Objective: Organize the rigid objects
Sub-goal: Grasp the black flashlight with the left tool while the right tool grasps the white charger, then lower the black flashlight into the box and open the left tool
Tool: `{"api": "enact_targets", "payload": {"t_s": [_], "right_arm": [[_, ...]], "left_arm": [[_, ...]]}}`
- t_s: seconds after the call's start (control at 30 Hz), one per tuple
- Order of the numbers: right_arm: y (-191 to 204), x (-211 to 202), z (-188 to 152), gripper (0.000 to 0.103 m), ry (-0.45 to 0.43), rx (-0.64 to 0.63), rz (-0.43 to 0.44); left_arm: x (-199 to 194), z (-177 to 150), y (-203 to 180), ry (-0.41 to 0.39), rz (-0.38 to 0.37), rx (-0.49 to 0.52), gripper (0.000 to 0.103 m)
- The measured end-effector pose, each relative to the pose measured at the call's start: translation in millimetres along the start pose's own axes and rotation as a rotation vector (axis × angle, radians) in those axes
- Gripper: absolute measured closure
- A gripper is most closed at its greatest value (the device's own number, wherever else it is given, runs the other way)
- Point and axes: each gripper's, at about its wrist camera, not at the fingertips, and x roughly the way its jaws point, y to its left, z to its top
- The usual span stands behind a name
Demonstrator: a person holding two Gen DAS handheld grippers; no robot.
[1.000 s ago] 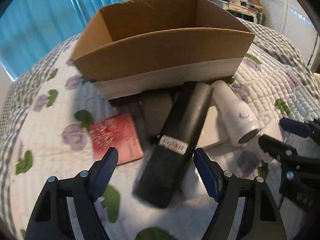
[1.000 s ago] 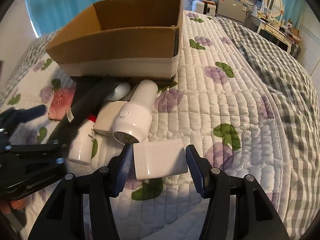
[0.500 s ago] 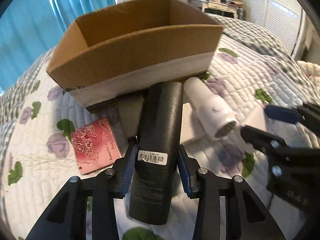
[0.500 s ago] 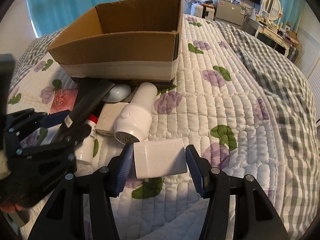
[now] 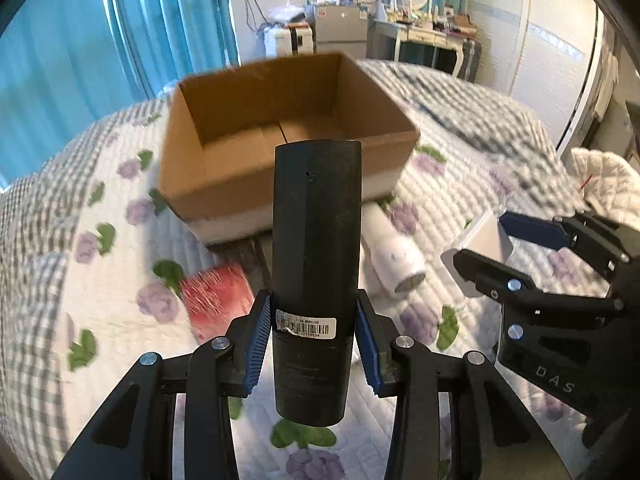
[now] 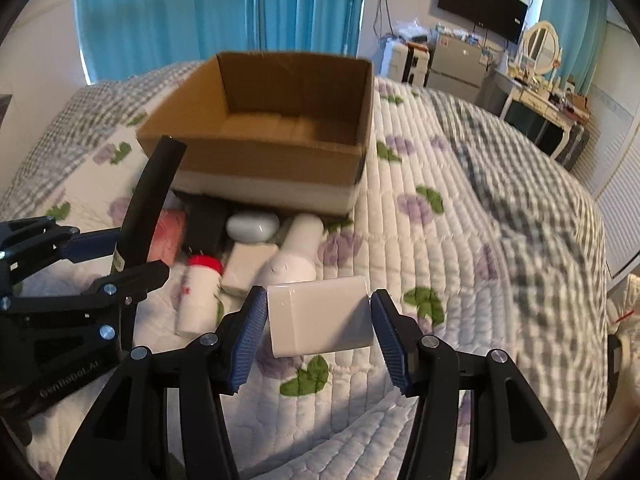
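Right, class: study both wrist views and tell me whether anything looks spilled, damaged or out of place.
Nothing looks spilled or broken. What stands out is the clutter: a white bottle with a red cap, a white cylinder and small white boxes lie jumbled on the quilt against the cardboard box, whose visible interior holds nothing.

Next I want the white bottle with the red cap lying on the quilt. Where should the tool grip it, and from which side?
Grip the white bottle across its mid-body, below the red cap, coming straight down from above. It lies flat, cap toward the cardboard box; a white block crowds its right side by the cap, so stay low on the body.
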Motion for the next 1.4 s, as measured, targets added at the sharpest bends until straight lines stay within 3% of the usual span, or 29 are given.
{"api": "enact_targets", "payload": {"t_s": [0.23, 0.33, 0.47, 0.67, 0.87, 1.17, 1.3, 1.4], "right_arm": [[1.1, -24.1, 29.0, 0.050, -0.065, -0.015, 0.023], [2.6, -30.5, 45.1, 0.050, -0.090, -0.039, 0.019], [2.8, -36.7, 74.9, 0.050, -0.132, -0.052, 0.029], [7.8, -27.5, 130.8, 0.050, -0.186, -0.091, 0.030], [3.9, 9.0, 174.6, 0.050, -0.177, -0.086, 0.038], [-2.2, 71.7, 189.0, 0.050, -0.119, -0.085, 0.041], [-4.8, 87.1, 186.1, 0.050, -0.110, -0.088, 0.041], [-7.1, 93.1, 183.7, 0.050, -0.111, -0.096, 0.030]], "left_arm": [[-34.4, 39.8, 16.9, -0.056, 0.005, 0.021, 0.062], [-39.0, 58.0, 24.2, -0.068, 0.049, 0.033, 0.062], [-37.9, 85.3, 37.0, -0.078, 0.055, 0.018, 0.062], [-13.5, 126.3, 52.0, -0.076, 0.083, 0.002, 0.062], [52.2, 158.4, 73.2, 0.019, 0.089, -0.037, 0.062], [123.0, 148.3, 76.7, 0.119, 0.068, -0.043, 0.062], [126.7, 145.4, 71.7, 0.069, 0.084, -0.019, 0.062], [124.6, 145.9, 70.2, 0.035, 0.096, -0.014, 0.046]]}}
